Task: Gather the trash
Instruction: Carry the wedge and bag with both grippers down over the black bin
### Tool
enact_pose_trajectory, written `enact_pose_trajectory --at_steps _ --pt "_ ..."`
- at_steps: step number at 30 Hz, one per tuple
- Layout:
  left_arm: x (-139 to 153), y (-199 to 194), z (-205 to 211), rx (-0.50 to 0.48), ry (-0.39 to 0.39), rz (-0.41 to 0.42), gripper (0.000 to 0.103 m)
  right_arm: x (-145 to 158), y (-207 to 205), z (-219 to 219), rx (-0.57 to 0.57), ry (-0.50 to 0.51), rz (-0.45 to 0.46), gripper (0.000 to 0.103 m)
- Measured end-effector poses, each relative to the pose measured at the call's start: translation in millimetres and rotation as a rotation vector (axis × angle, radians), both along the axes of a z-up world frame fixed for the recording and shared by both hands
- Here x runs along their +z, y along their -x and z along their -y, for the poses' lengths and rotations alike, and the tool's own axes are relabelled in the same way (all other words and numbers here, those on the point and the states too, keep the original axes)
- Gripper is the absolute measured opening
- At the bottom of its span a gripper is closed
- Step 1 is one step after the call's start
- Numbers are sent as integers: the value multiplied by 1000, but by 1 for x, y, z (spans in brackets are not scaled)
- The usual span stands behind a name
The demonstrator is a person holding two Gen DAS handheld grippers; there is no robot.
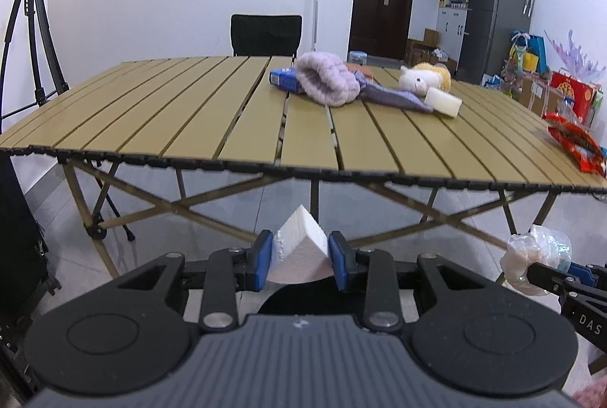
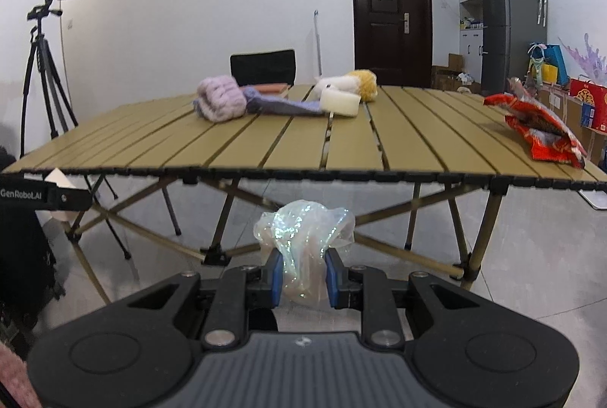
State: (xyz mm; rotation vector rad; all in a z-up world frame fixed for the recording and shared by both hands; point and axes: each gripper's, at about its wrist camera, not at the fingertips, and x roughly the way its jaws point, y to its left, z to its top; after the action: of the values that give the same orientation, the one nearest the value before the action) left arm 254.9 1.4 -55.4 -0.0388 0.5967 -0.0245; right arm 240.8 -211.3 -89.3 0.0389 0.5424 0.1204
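My left gripper (image 1: 300, 258) is shut on a white foam block (image 1: 299, 237), held below and in front of the slatted table's near edge (image 1: 303, 172). My right gripper (image 2: 303, 273) is shut on a crumpled clear plastic bag (image 2: 305, 237), also below the table edge; that bag shows at the right of the left wrist view (image 1: 531, 256). On the table lie a red snack wrapper (image 2: 538, 131), a pale foam cylinder (image 2: 339, 102), a blue carton (image 1: 282, 78), a purple fuzzy hat (image 1: 328, 81) with a scarf, and a plush toy (image 1: 425, 76).
A black chair (image 1: 265, 34) stands behind the table. A tripod with a camera (image 1: 30, 21) is at the left, and a dark case (image 2: 22, 248) sits low at the left. A fridge (image 1: 497, 5), boxes and bags crowd the right wall. Crossed table legs (image 2: 227, 218) are under the top.
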Motion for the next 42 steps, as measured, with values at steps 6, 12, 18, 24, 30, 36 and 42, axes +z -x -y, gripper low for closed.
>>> enact_pose_trajectory --at_steps 6,12,18,24,30,36,42 --pt "-10 15 -6 -3 -27 -25 32 -15 12 -8 27 27 -50 22" --pt "-26 27 -14 -3 -53 -79 33 -29 19 -19 56 51 -100 22" --pt "-45 34 -23 -4 -81 -140 32 -45 24 -29 85 85 -144 22" --pt "-76 35 -34 1 -110 -254 32 -64 25 -31 98 110 -210 22" --pt "-97 33 -46 20 -104 -339 32 -86 23 -26 82 119 -282 22" --pt "-99 24 -46 28 -73 -374 32 -99 19 -18 51 124 -328 22" --pt "-103 15 -42 42 -68 -412 32 -107 15 -10 28 114 -355 22"
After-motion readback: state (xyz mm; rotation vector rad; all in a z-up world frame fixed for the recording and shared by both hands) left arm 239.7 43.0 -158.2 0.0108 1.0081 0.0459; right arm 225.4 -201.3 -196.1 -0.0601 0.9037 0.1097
